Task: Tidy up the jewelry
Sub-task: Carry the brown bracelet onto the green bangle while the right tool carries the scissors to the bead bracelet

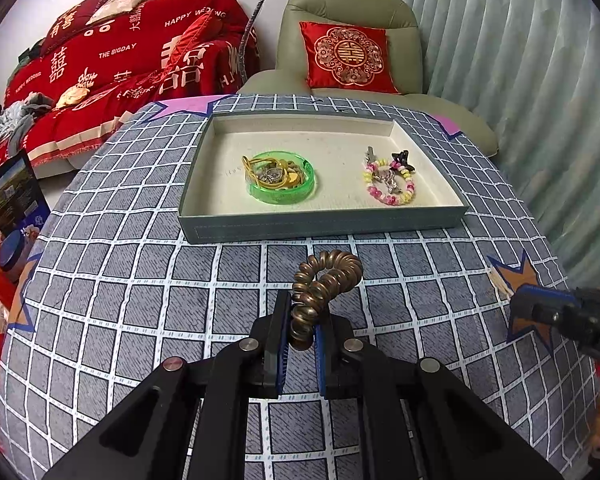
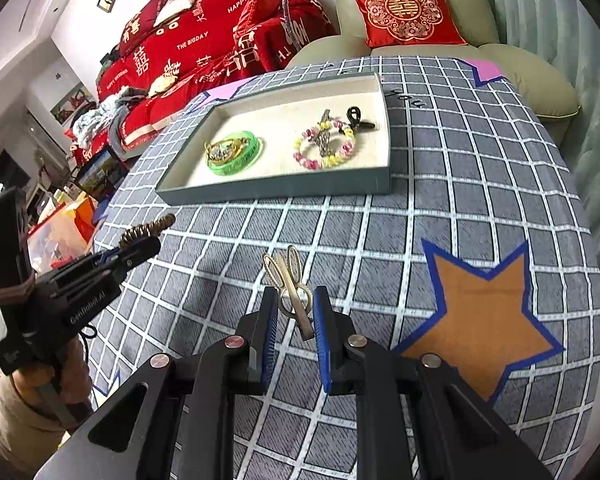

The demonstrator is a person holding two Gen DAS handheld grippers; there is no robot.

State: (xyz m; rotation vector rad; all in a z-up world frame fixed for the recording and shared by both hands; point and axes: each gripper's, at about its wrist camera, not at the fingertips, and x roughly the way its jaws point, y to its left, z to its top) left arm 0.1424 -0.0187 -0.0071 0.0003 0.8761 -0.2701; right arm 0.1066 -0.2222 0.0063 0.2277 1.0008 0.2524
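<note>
My left gripper (image 1: 302,320) is shut on a brown spiral hair tie (image 1: 326,284) and holds it above the checked tablecloth, short of the grey tray (image 1: 320,224). It also shows in the right wrist view (image 2: 140,246) with the hair tie (image 2: 148,228). My right gripper (image 2: 294,304) is shut on a gold bow-shaped hair clip (image 2: 290,284), also in front of the tray (image 2: 276,192). In the tray lie a green bangle with gold pieces (image 1: 280,178), a pink and yellow bead bracelet (image 1: 388,182) and a black clip (image 1: 402,159).
The round table has a checked cloth with an orange star patch (image 2: 484,312) on the right. A green armchair with a red cushion (image 1: 350,56) stands behind the table. A sofa with red covers (image 1: 120,72) is at the back left.
</note>
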